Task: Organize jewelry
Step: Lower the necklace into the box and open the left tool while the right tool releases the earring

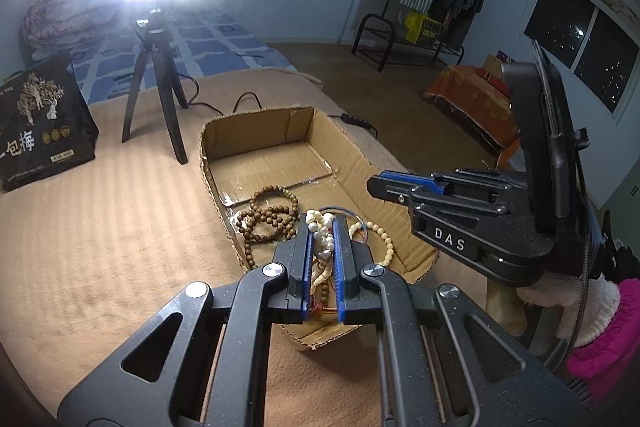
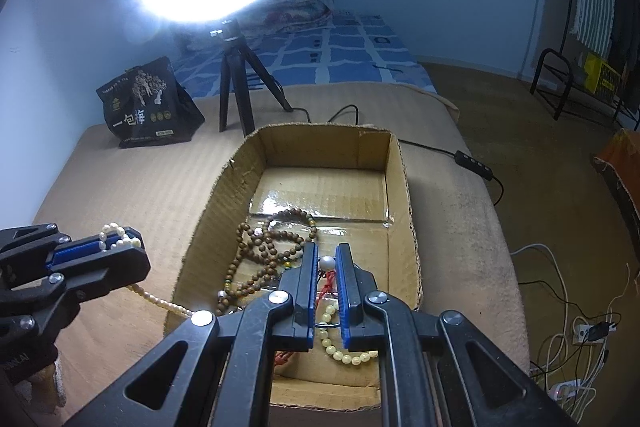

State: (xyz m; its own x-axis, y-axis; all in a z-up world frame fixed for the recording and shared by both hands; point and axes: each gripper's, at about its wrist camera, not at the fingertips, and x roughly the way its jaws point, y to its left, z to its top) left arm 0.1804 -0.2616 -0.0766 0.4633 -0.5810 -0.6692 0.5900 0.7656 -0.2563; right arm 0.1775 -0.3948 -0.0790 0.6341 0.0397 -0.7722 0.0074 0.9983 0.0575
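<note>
An open cardboard box [image 1: 256,119] [image 2: 320,131] sits on a beige blanket. Brown wooden bead strands [image 1: 272,215] [image 2: 272,247] and a cream bead bracelet [image 1: 384,243] [image 2: 344,351] lie inside it. My left gripper [image 1: 322,227] [image 2: 120,241] is shut on a white pearl necklace [image 1: 320,231] [image 2: 116,233] over the box's near left edge, and a strand trails down toward the box. My right gripper [image 2: 326,251] [image 1: 374,187] hovers over the box, jaws shut. A white bead on a red cord [image 2: 326,262] shows in the slit between its pads; I cannot tell whether it is pinched.
A ring light on a black tripod [image 1: 154,75] [image 2: 236,79] stands behind the box beside a black printed bag [image 1: 40,123] [image 2: 148,103]. A power cable with a switch [image 2: 468,157] runs off the blanket's right edge. A gloved hand with a pink sleeve [image 1: 600,327] holds the right gripper.
</note>
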